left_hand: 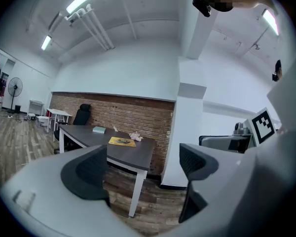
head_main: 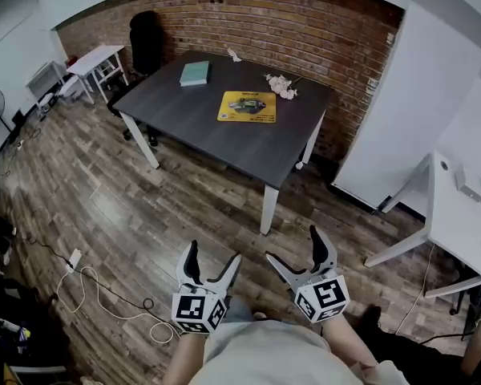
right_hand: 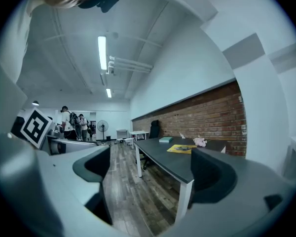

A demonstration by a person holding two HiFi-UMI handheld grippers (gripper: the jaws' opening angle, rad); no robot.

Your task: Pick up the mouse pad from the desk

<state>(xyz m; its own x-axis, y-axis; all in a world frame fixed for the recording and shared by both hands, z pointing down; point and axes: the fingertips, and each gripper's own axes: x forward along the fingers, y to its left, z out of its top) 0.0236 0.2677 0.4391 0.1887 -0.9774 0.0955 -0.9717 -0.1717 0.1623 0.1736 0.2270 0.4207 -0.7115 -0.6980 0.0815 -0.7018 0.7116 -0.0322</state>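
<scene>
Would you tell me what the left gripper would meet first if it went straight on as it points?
Probably the desk, at its near corner, which shows between the open jaws of the left gripper. Should it pass above the top, the brick wall comes next; depth is unclear.

Head view looks steeply down from behind the jaws; both gripper views look level between theirs; all share the distant dark rectangular desk [head_main: 200, 117].

Dark desk [head_main: 192, 123], yellow mouse pad [head_main: 246, 107], teal book [head_main: 195, 74]
</scene>
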